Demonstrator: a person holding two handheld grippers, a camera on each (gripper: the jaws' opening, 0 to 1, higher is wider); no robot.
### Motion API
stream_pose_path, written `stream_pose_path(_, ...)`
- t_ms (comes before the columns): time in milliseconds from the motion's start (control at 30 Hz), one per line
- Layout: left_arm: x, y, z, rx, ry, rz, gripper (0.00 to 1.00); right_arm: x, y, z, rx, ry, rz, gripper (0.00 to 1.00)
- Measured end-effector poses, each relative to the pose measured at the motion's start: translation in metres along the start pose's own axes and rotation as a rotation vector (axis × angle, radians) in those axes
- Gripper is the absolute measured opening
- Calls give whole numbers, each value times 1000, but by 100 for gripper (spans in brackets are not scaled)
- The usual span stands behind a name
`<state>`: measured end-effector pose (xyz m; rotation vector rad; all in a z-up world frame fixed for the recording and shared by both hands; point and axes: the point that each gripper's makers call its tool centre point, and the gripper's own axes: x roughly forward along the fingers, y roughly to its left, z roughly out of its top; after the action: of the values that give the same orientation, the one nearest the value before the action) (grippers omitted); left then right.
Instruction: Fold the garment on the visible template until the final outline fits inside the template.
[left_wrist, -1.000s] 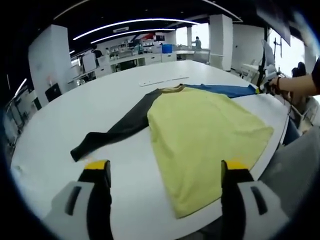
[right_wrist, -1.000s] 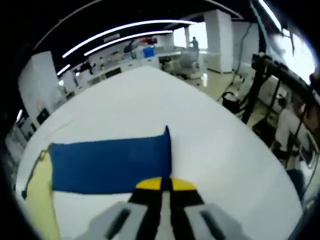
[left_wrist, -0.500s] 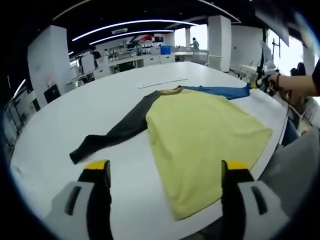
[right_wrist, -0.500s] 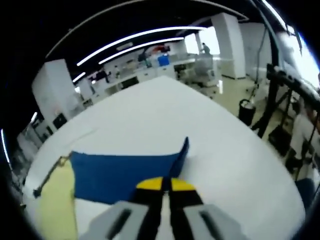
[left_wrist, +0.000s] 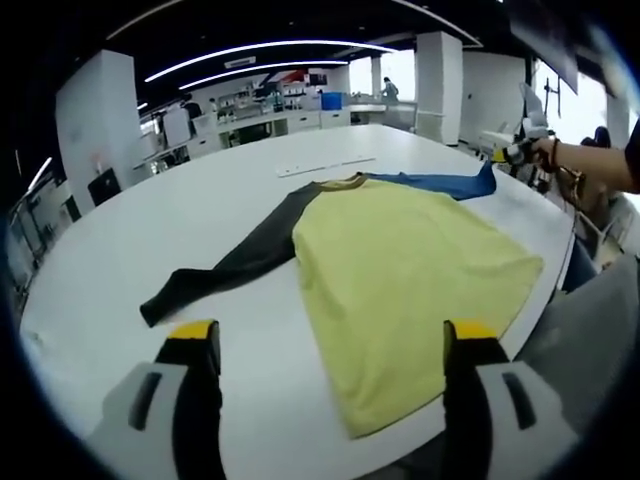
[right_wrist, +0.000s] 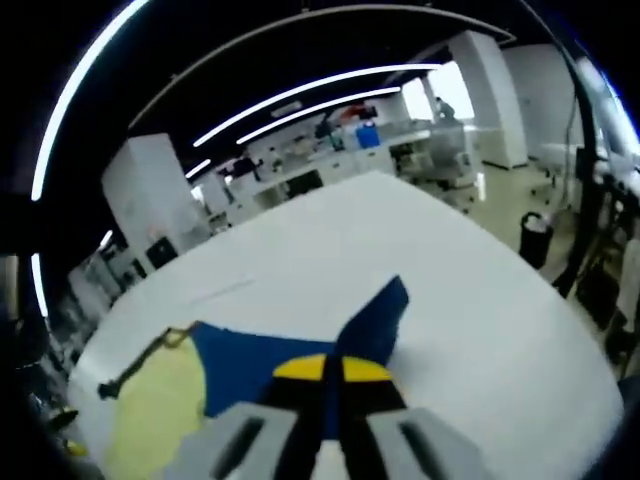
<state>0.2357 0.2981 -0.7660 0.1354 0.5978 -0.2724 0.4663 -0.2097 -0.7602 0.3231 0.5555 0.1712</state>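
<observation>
A long-sleeved shirt lies on the white table (left_wrist: 180, 215): yellow body (left_wrist: 400, 270), dark grey sleeve (left_wrist: 235, 262) stretched to the left, blue sleeve (left_wrist: 440, 184) reaching toward the far right. My left gripper (left_wrist: 330, 345) hovers open over the table's near edge, short of the hem, nothing between its fingers. My right gripper (right_wrist: 333, 372) is shut on the blue sleeve (right_wrist: 290, 352) near its cuff, which is raised off the table. In the left gripper view the right gripper (left_wrist: 510, 152) shows at the far right, held by a person's hand.
A thin pale strip (left_wrist: 325, 162) lies on the table beyond the collar. Desks, shelves, white pillars (left_wrist: 438, 75) and people fill the room behind. A person's arm (left_wrist: 595, 170) comes in at the right edge. A grey surface (left_wrist: 580, 330) sits by the table's near right edge.
My right gripper has lifted the blue sleeve's cuff end up off the table and drawn it inward over the sleeve. The left gripper has stayed still.
</observation>
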Motion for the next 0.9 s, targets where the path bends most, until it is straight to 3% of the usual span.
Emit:
stream_pose_path(467, -2, 2, -1, -9, -4, 7, 90, 6, 65, 22, -87, -6, 136, 0)
stream_pose_path(900, -3, 4, -2, -20, -10, 14, 90, 12, 117, 8, -103, 48, 224, 0)
